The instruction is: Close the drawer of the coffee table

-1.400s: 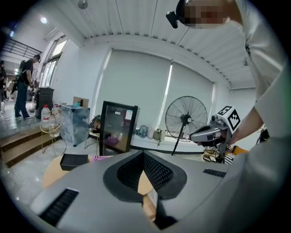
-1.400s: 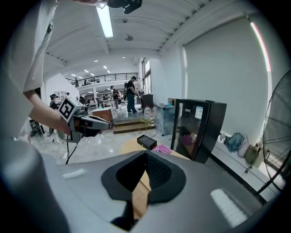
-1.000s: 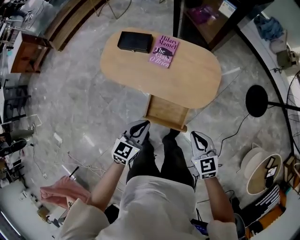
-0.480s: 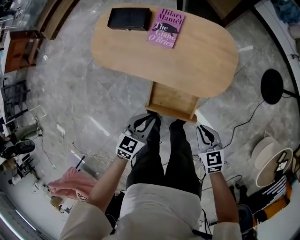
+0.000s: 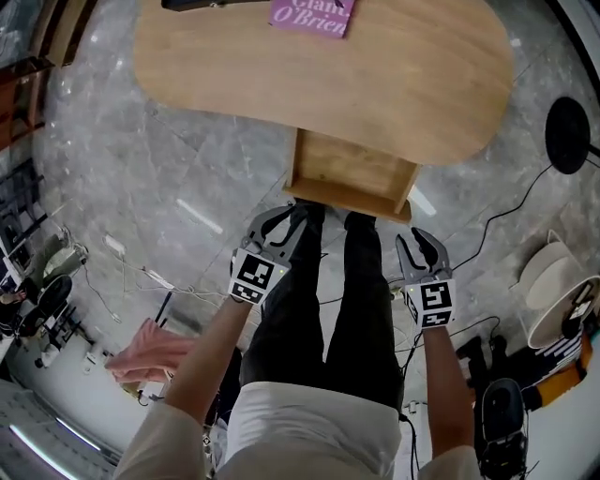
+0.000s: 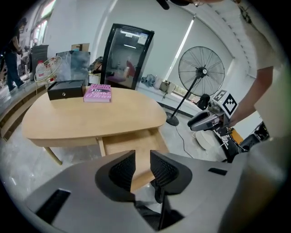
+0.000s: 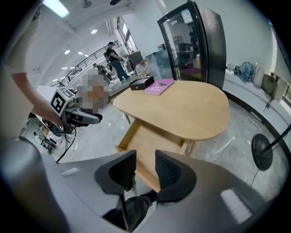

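Note:
The oval wooden coffee table (image 5: pixel 375 75) has its drawer (image 5: pixel 354 169) pulled out toward me, and the drawer looks empty. My left gripper (image 5: pixel 284 223) hovers just short of the drawer's front left corner. My right gripper (image 5: pixel 420 248) hangs off the front right corner, a little further back. Both pairs of jaws are opening, with a narrow gap and nothing between them. In the left gripper view the drawer (image 6: pixel 132 145) shows beyond the left gripper (image 6: pixel 142 168). The right gripper view shows the drawer (image 7: pixel 145 145) past the right gripper (image 7: pixel 145 170).
A pink book (image 5: pixel 314 13) and a black box (image 6: pixel 66 89) lie on the table's far end. My legs (image 5: pixel 328 300) stand between the grippers, feet against the drawer front. A standing fan (image 6: pixel 200 75) with its round base (image 5: pixel 567 136) is to the right. Cables and a pink cloth (image 5: pixel 150 352) lie on the floor to the left.
Both grippers have dropped lower and come nearer the drawer front. Their jaws, shut before, have parted slightly. The table now fills more of the head view.

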The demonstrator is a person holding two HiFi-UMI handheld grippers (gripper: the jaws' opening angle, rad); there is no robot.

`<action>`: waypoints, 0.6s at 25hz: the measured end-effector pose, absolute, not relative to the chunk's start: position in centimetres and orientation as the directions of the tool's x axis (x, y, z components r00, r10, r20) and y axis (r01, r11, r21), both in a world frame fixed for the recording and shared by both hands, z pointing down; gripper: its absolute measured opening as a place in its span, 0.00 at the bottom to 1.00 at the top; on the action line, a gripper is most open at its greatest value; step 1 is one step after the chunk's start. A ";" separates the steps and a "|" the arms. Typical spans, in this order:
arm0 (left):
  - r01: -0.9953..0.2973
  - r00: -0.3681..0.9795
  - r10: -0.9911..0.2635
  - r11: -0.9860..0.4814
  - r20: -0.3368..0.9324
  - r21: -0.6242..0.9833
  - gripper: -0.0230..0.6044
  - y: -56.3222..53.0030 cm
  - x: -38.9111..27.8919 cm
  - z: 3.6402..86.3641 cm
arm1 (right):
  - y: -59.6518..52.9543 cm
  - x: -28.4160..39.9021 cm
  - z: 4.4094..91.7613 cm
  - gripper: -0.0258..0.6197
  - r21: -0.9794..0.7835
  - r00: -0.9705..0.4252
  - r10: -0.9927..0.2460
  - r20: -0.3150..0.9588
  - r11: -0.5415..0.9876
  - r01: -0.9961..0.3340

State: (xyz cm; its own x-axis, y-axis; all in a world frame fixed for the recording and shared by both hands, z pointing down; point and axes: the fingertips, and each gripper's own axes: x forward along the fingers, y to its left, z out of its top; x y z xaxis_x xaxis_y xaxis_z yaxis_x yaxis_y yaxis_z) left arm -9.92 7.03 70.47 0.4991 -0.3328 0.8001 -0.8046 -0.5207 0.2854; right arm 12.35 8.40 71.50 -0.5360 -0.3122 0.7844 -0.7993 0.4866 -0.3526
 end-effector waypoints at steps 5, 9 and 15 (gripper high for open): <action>-0.799 0.481 -0.285 -0.531 0.829 0.281 0.23 8.3 -11.3 75.9 | 10.6 12.1 77.0 0.30 -0.355 -0.508 -0.263 0.820 0.463 -0.812; -0.803 0.456 -0.257 -0.532 0.852 0.269 0.25 9.0 -12.3 80.1 | 11.8 12.0 81.4 0.34 -0.353 -0.492 -0.231 0.839 0.457 -0.816; -0.801 0.391 -0.199 -0.554 0.899 0.226 0.31 10.7 -13.9 85.2 | 13.7 13.0 86.9 0.46 -0.323 -0.433 -0.193 0.881 0.424 -0.846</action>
